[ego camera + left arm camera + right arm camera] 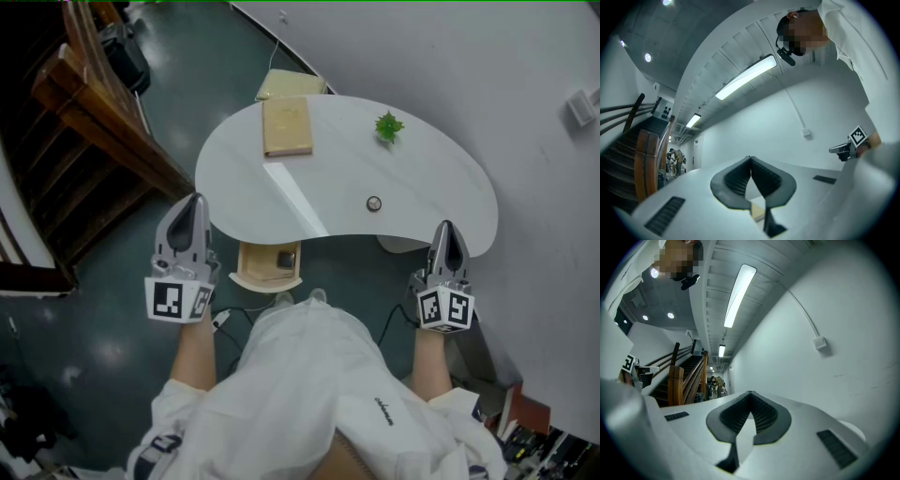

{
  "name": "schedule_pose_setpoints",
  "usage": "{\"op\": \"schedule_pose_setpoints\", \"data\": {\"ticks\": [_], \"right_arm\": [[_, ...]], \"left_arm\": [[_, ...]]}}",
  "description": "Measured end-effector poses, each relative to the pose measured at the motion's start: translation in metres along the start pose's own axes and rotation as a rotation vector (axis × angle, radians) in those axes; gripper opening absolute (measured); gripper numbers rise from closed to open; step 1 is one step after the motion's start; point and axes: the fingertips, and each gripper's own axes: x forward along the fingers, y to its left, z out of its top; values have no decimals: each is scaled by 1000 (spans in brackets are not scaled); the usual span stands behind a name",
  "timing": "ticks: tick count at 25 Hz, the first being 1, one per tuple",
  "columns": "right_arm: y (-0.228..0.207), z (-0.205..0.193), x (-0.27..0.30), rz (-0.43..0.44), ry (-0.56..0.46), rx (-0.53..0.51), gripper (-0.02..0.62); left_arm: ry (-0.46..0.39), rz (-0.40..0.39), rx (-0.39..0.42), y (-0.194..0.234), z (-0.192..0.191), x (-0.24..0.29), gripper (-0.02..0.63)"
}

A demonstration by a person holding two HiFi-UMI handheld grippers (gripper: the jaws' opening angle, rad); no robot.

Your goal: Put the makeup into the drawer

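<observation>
I stand at the near edge of the white kidney-shaped table with a tool in each hand, both held off the table top and apart from everything on it. My left tool is at 8 o'clock from the table's middle, out past its left end and over the dark floor. Its jaws are clenched, tips meeting, with nothing between them. My right tool is at 4 o'clock, at the table's near right edge. Its own view shows those jaws pressed together too, and empty.

The makeup, a small round piece, lies on the table at 5 o'clock from the middle, close to the near edge and between my two tools, nearer the right one. A tan flat box lies at 10 o'clock and a little green plant stands at 1 o'clock.

The wooden drawer is pulled open under the table's near edge at 7 o'clock, just right of my left tool. A small dark item is already inside it. A wooden staircase rises at 9 o'clock.
</observation>
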Motion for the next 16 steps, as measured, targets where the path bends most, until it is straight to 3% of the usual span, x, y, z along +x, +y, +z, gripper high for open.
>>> {"op": "schedule_pose_setpoints", "data": {"ticks": [16], "right_arm": [[10,-4,1,14,14,-16,17]], "left_arm": [[8,-6,-17,2,-6,-1,26]]}}
